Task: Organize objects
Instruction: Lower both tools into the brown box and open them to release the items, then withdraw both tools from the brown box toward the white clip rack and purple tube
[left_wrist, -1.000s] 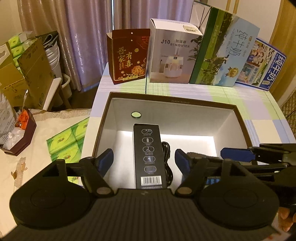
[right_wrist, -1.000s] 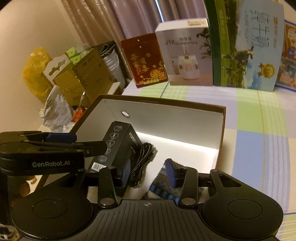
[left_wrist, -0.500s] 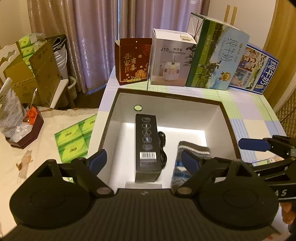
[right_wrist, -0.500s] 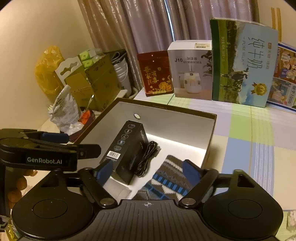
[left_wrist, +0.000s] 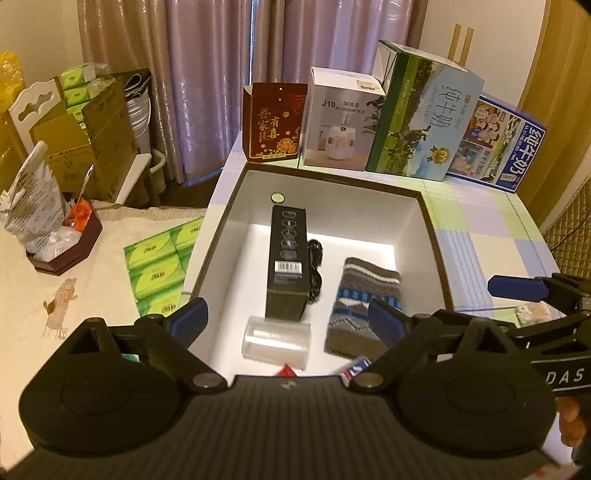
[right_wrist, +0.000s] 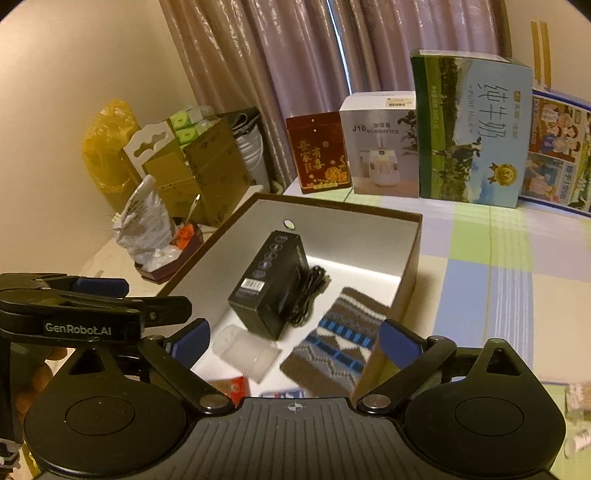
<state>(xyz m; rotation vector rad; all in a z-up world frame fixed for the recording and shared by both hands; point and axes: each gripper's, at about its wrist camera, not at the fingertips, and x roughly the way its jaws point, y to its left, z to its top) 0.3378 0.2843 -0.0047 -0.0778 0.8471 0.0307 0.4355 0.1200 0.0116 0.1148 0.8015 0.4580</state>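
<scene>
An open brown box (left_wrist: 432, 236) fills mid-frame — inside lie a black carton (left_wrist: 287, 254), a black cable (left_wrist: 316, 269) just beside it, a knitted pouch (left_wrist: 364, 295) and a clear cylinder (left_wrist: 275, 341). The left gripper (left_wrist: 286, 319) — its jaws opening — holds nothing.

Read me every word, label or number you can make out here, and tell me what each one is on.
"J10" and "HUMIDIFIER": white box.
"PURE MILK": green milk carton.
"GenRobot.AI": left gripper.
"DAS", cut off: right gripper.
Chinese characters: red box, both milk cartons.
Black box barcode and icons: too small.
</scene>
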